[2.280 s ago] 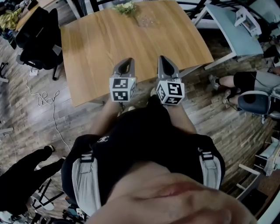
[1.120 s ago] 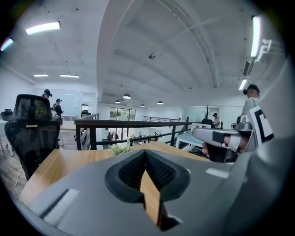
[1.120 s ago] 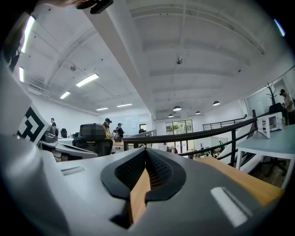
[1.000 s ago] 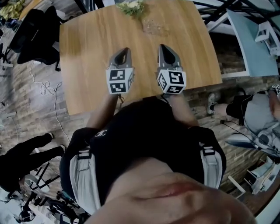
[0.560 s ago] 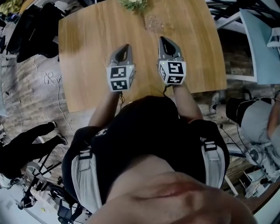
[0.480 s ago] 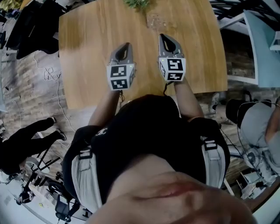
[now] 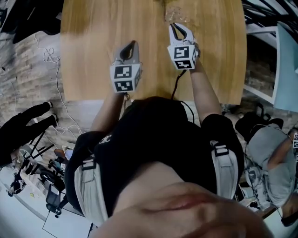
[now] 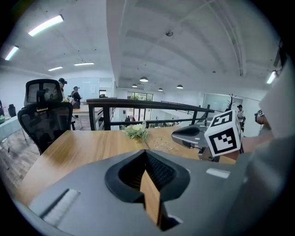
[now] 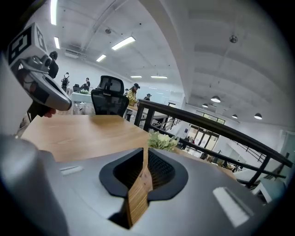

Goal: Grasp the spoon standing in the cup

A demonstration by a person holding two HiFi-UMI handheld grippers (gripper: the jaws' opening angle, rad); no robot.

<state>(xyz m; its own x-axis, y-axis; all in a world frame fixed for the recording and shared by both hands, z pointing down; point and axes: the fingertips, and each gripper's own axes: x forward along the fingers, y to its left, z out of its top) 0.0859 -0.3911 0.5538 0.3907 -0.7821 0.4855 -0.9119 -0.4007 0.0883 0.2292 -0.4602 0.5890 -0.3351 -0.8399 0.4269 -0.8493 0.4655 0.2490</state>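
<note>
No spoon or cup shows clearly in any view. A faint clear glassy thing (image 7: 176, 13) lies on the wooden table (image 7: 93, 56) near its far edge; in the left gripper view the glassy thing (image 8: 162, 144) sits beside a small bunch of flowers (image 8: 137, 131). My right gripper (image 7: 174, 24) reaches out just short of it, jaws closed to a point with nothing between them. My left gripper (image 7: 132, 42) hangs further back over the table's middle, also shut and empty. Each gripper view shows its own jaws meeting: the left gripper (image 8: 145, 152) and the right gripper (image 9: 144, 150).
The flowers (image 9: 161, 140) stand at the table's far edge before a black railing (image 9: 207, 124). A black office chair (image 8: 44, 110) is at the table's left end. Cables (image 7: 44, 56) lie on the floor to the left, and a seated person (image 7: 272, 158) is at the lower right.
My right gripper has moved forward over the table toward the glassy thing. The left gripper has stayed about mid-table. The head camera has swung, so the flowers have left its view.
</note>
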